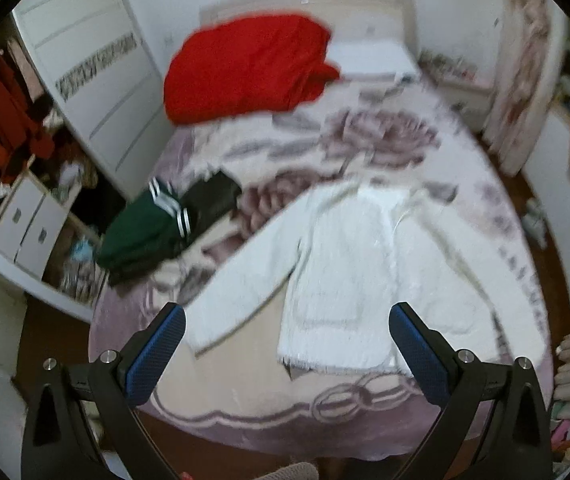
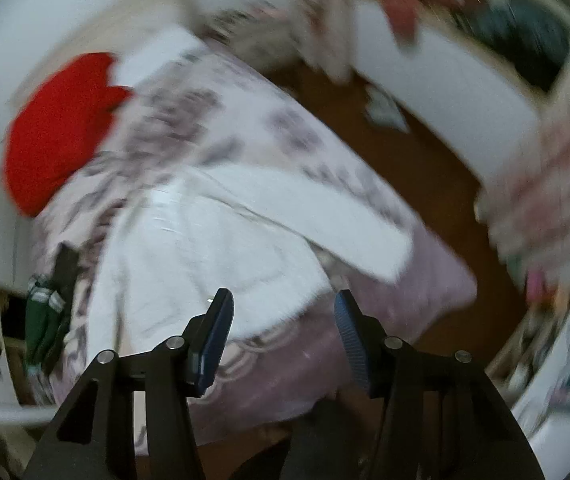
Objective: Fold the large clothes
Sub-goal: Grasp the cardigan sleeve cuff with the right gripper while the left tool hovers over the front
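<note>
white jacket (image 1: 365,264): spread flat on the bed (image 1: 405,420), near the foot end, front up, hem toward the camera; one sleeve angled out toward the left edge, the other (right wrist view) out toward the bed's right edge
fold state: no fold visible yet, body and both sleeves all laid open
left claw (image 1: 287,344): wide open, empty, above the hem area, not touching cloth as far as I can tell
right claw (image 2: 283,320): open, empty, above the jacket's lower right corner (view is motion-blurred, contact unclear)
green garment (image 1: 145,228): bunched at the bed's left edge with a dark piece, white stripes showing, looks unfolded
red bundle (image 1: 245,64): at the head end by the pillow (image 1: 369,58); bedding or clothing, cannot tell
progress: early, jacket only flattened; sleeves in, then body folds left, then likely the green piece
</note>
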The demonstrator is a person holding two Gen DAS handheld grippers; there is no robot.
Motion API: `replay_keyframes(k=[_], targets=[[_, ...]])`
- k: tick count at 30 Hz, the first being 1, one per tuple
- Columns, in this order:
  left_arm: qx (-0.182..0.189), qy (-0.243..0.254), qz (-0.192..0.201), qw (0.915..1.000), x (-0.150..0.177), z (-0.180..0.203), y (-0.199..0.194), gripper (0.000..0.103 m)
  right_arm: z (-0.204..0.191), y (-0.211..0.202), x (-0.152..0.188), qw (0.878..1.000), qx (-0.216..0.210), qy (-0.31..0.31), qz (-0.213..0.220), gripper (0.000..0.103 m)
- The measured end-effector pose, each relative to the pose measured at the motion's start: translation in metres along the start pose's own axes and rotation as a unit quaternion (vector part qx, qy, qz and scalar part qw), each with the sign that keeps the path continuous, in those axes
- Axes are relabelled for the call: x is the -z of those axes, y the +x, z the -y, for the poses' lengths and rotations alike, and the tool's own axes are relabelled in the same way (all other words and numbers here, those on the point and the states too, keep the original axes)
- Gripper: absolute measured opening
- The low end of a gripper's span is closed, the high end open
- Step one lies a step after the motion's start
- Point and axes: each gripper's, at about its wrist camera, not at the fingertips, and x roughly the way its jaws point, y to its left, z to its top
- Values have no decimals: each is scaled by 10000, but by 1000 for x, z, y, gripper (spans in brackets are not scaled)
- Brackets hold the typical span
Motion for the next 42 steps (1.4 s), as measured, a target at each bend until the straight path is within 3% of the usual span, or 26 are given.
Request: replay_keyframes(k=[3,4,8,10,14,15,16,17,19,22,25,27,28,30,31,33,34,35,39,40,42], targets=[[-283,-15,-344,9990,6,20,50,103,77,92,-14,9926,-41,1136,-435,76],[-383,-7,-453,9982,9,30,69,103,106,126,-15,9859,-182,1559,-578,78],[-671,55,-1037,9923,26,67,138,103,200,267,-6,9448,-505,2993,-1236,78],[-733,113,-1289,9889,34,85,165,103,236,323,3,9205,-721,3633,-1247,78],[-828,445,-1637,9820,47,139,229,103,271,388,3,8953,-1080,4215,-956,78],[-838,514,-1687,9807,47,148,239,103,274,397,1,8909,-1177,4296,-890,78],[-841,572,-1724,9798,45,155,247,103,275,398,-3,8870,-1274,4387,-672,68],[-841,618,-1727,9794,42,166,258,103,272,392,-7,8906,-1238,4348,-500,58],[-814,612,-1662,9808,33,178,268,103,266,378,-26,9114,-1105,3961,-178,12],[-726,561,-1473,9848,15,190,281,103,263,345,-56,9283,-885,3586,440,10],[-568,519,-1395,9872,8,203,299,103,276,329,-89,9319,-425,3488,902,9],[-441,572,-1398,9875,9,213,313,103,282,340,-102,9360,-279,3411,823,9],[-405,609,-1413,9873,10,217,319,103,287,353,-103,9366,-321,3457,477,11],[-279,666,-1514,9858,12,222,332,103,293,370,-92,9221,-655,3812,-19,25],[-228,673,-1552,9853,12,223,336,103,294,378,-75,9058,-1011,4113,-122,47],[-167,751,-1599,9841,12,226,343,103,298,380,-49,8800,-1350,4553,-133,68],[-160,780,-1589,9841,12,227,345,103,296,386,-35,8605,-1584,4843,-47,68],[-155,822,-1570,9840,10,227,350,103,293,393,-25,8485,-1696,5013,-12,69],[-207,945,-1542,9833,4,229,367,103,277,407,-8,8160,-1548,5569,33,69],[-190,944,-1531,9835,0,229,371,103,269,397,-2,7999,-1517,5805,124,69],[-193,914,-1491,9844,-7,232,375,103,264,376,6,7931,-1654,5853,324,69]])
